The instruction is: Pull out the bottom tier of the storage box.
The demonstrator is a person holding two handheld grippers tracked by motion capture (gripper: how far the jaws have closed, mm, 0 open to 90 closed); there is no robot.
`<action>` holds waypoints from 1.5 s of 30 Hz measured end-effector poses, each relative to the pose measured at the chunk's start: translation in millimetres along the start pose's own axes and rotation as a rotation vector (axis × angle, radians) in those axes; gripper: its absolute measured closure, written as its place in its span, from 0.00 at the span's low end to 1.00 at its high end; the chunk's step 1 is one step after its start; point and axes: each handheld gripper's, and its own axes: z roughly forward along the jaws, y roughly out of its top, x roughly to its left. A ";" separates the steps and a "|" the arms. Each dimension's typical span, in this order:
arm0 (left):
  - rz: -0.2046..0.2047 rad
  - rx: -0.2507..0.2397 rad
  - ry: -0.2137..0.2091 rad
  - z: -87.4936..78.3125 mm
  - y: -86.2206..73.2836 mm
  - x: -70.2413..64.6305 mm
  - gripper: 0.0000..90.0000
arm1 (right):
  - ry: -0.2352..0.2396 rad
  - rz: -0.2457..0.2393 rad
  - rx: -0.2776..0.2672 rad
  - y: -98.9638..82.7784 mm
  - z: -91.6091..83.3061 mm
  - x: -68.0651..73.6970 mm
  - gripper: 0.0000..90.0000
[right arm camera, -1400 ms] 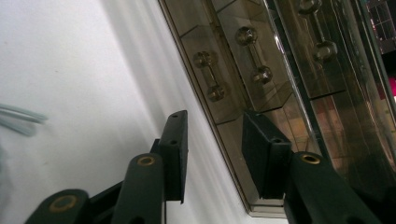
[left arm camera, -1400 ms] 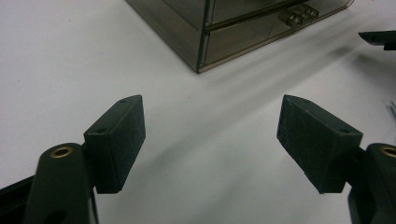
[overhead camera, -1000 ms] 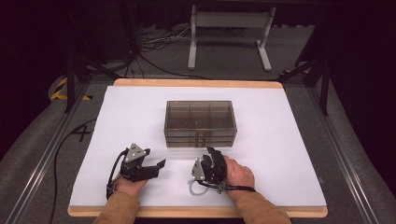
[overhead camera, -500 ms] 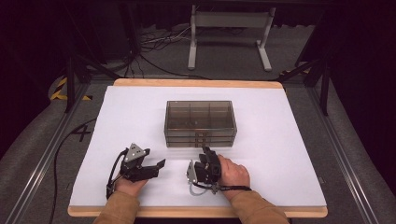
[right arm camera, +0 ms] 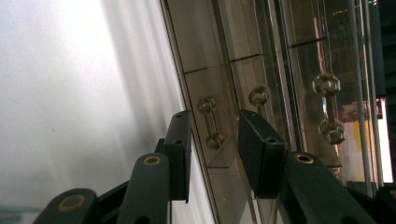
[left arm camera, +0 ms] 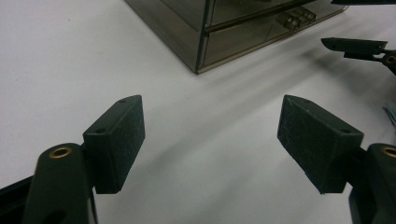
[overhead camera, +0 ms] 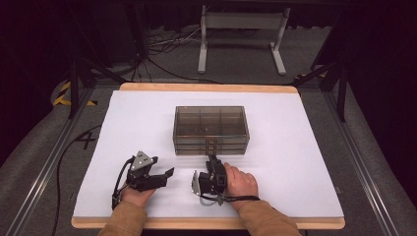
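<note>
Drawer box: the smoky clear drawer box [overhead camera: 210, 130] sits on the white table sheet [overhead camera: 305, 162], its drawer fronts facing me.
Bottom handle: the lowest drawer's handle [right arm camera: 209, 122] lies between my right jaws, nearer the one on the left of my right gripper view; I cannot tell whether a pad touches it.
Right gripper: my right gripper [overhead camera: 212, 160] is at the box's front, jaws a narrow gap apart and just now closing.
Change: compared with a second ago it sits further left along the box front, now at the handles.
Left gripper: my left gripper [overhead camera: 164, 173] lies in front of the box, off its left corner, jaws wide apart and empty, where it was before.
</note>
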 end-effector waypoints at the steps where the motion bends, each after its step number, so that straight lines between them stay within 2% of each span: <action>1: 0.000 -0.001 -0.001 0.0 0.0 0.0 0.27 | 0.000 -0.003 0.001 0.4 0.4 0.3 0.73; 9: 0.000 0.000 -0.001 0.0 0.0 0.0 0.27 | -0.023 -0.013 0.017 3.3 6.0 3.5 0.76; 15: 0.000 0.001 -0.003 0.0 0.0 0.1 0.27 | -0.037 -0.044 0.027 4.7 11.1 5.8 0.77; 20: -0.001 0.004 -0.004 0.0 0.2 0.5 0.27 | -0.046 -0.045 0.037 4.1 14.9 5.9 0.78; 28: -0.001 0.004 -0.005 0.0 0.2 0.6 0.27 | -0.046 -0.080 0.051 4.5 19.7 9.5 0.81; 33: 0.000 0.005 -0.005 0.0 0.2 0.7 0.27 | -0.064 -0.097 0.048 4.2 22.8 10.6 0.82; 45: 0.000 0.005 -0.006 0.1 0.2 0.6 0.27 | -0.075 -0.107 0.059 3.7 28.3 12.1 0.83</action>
